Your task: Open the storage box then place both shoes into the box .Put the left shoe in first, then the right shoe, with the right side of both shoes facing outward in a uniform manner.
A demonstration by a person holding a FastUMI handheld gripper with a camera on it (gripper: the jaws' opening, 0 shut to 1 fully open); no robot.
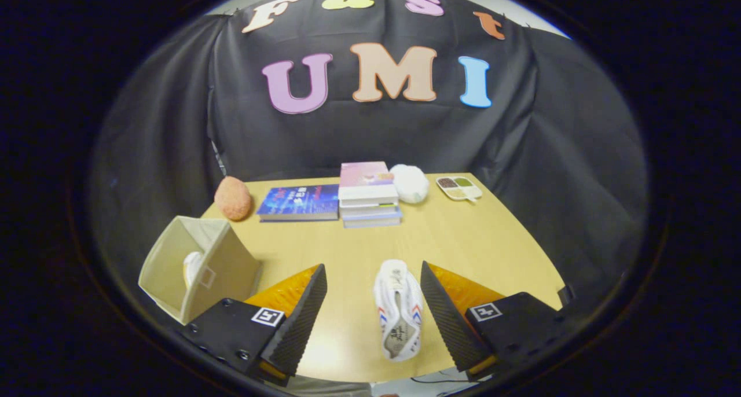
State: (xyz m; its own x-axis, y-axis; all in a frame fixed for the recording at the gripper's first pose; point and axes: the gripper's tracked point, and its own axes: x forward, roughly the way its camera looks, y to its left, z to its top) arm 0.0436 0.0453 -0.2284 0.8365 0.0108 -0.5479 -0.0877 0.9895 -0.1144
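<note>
A white shoe [398,309] with red and blue side marks lies on the wooden table [463,241], lengthwise between my two fingers and closer to the right one. My gripper [373,275] is open and hovers above it, touching nothing. To the left of the left finger stands a beige fabric storage box [200,272], open at the top. Another white shoe [192,267] rests inside it, partly hidden by the box wall.
Beyond the fingers, along the table's far edge, lie an orange sponge-like ball [233,198], a blue book [299,203], a stack of books [369,194], a white fluffy thing [410,183] and a small divided tray [459,188].
</note>
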